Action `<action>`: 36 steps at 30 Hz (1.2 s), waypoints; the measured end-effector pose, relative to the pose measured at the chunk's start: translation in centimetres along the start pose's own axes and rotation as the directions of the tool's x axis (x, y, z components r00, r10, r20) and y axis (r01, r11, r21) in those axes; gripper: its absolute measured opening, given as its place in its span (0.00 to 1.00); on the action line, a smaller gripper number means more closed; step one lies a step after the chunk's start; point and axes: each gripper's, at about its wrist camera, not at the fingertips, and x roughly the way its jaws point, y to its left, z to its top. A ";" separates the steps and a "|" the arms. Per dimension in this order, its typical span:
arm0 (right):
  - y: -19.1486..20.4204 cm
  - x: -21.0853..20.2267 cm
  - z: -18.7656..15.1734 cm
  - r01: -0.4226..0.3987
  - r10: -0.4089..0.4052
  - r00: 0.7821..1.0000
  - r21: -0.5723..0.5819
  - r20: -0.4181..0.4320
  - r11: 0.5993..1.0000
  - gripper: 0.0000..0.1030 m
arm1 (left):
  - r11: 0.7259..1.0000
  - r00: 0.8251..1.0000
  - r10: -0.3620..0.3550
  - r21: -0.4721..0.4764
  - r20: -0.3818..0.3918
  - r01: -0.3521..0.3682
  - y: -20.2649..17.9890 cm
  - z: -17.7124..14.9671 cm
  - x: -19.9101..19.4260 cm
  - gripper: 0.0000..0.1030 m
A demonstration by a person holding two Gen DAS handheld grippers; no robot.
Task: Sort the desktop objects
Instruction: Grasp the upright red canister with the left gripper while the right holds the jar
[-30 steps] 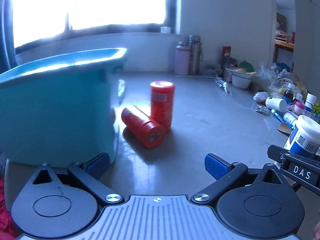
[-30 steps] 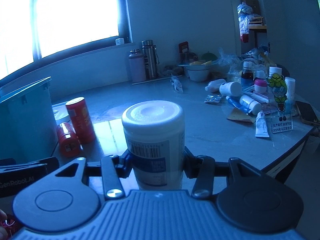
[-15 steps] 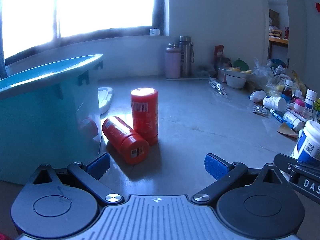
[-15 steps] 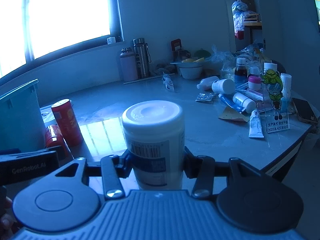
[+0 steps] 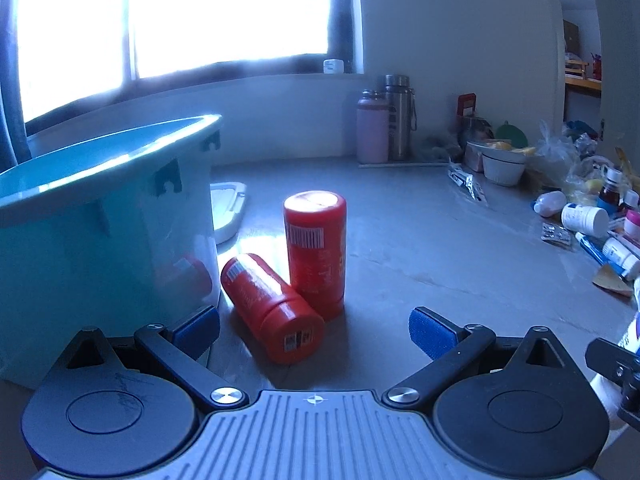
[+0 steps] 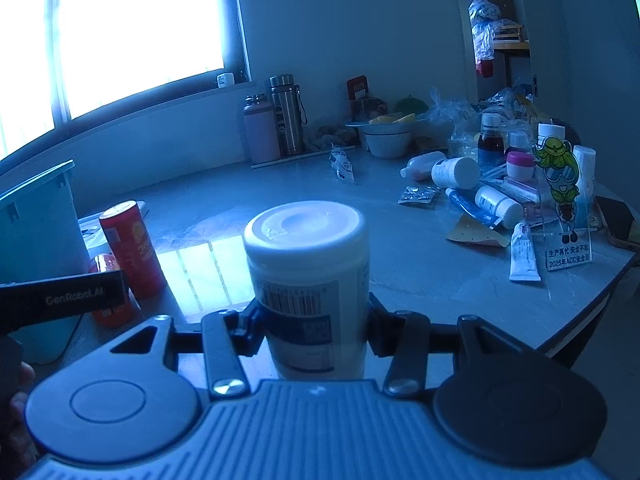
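My right gripper [image 6: 308,330] is shut on a white jar [image 6: 308,280] with a barcode label, held upright above the table. My left gripper [image 5: 314,330] is open and empty, its blue pads [image 5: 430,330] wide apart. Just ahead of it a red can [image 5: 272,308] lies on its side, touching an upright red can [image 5: 316,248]. Both cans also show in the right wrist view, the upright one [image 6: 132,248] and the lying one [image 6: 110,312] partly hidden behind the left gripper's body. A teal bin [image 5: 100,216] stands at the left beside the cans.
A grey table [image 5: 440,248] holds a cluster of bottles, tubes and pill packs at the right [image 6: 492,200]. Two flasks [image 5: 386,120] and a bowl [image 5: 504,166] stand at the back. A white tray [image 5: 228,208] lies behind the bin. A phone [image 6: 618,224] lies near the right edge.
The left gripper has drawn back and swung left, so the cans sit more central and closer. The right gripper, still holding the jar, has shifted slightly; the scene has slid left.
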 end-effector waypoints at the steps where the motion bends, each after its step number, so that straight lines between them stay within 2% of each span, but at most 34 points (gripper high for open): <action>1: 0.0 0.1 0.0 -0.001 0.001 1.000 0.000 0.001 1.000 0.48 | 1.000 1.000 0.001 0.002 0.004 -0.001 0.0 0.2 0.2 0.99; 18: 0.0 1.9 0.5 -0.004 0.004 1.000 -0.015 -0.013 1.000 0.48 | 0.999 1.000 0.004 0.037 0.024 -0.005 -1.5 1.9 3.7 0.99; 36: -0.2 4.1 0.7 -0.003 0.003 1.000 -0.007 -0.028 1.000 0.48 | 0.999 0.999 0.035 0.030 0.023 -0.036 -2.4 4.0 8.6 0.99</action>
